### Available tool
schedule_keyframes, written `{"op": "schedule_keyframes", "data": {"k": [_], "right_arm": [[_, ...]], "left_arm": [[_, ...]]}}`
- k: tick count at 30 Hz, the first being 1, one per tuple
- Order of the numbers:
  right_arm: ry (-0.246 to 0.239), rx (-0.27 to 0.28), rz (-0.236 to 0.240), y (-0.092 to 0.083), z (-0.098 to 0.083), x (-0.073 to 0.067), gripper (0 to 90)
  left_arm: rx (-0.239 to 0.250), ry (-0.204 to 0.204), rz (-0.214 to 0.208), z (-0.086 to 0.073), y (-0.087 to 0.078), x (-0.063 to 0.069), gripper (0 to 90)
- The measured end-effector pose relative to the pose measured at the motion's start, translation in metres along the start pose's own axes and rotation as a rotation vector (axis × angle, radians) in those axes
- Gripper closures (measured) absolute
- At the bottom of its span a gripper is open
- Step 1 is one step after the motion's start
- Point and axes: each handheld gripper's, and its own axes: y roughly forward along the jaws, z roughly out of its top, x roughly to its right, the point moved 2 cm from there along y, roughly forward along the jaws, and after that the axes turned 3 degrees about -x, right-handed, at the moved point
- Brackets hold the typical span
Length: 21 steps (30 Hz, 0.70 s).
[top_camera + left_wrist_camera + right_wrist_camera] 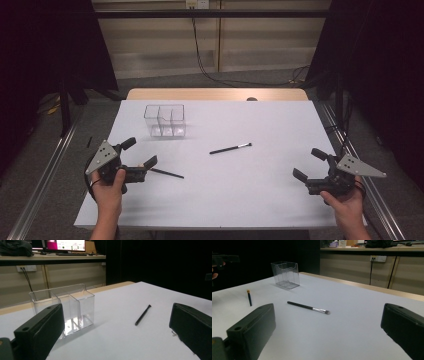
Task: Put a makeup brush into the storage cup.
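My left gripper sits at the lower left of the high view, jaws apart, a thin black stick lying just right of it. My right gripper, lower right, is also agape. Mid-frame lies the brush; farther up left stands the clear box.

No legible text or labels.

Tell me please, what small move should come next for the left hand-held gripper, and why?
Probably ease the left hand-held gripper to its right, over the thin black pencil lying flat beside it. Its jaws stand open and hold nothing, and that pencil is the nearest thing. The brush and the clear organizer lie farther away.
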Motion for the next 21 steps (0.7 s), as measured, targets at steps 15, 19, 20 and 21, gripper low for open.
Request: {"op": "schedule_keyframes", "data": {"k": [15,19,20,21], "right_arm": [[0.0,-0.006,0.002,0.0,-0.001,0.0,0.0],[0.0,-0.01,0.002,0.0,-0.001,-0.001,0.0],[0.001,-0.009,0.003,0.0,-0.001,0.0,0.0],[0.001,-0.009,0.002,0.0,-0.001,0.0,0.0]], "left_arm": [[0.013,-0.006,0.002,0.002,0.028,-0.003,0.0],[0.01,-0.02,0.002,0.001,0.031,-0.002,0.0],[0.001,-0.01,-0.004,0.001,0.031,-0.003,0.0],[-0.001,-0.01,-0.002,0.001,0.031,-0.003,0.0]]}}
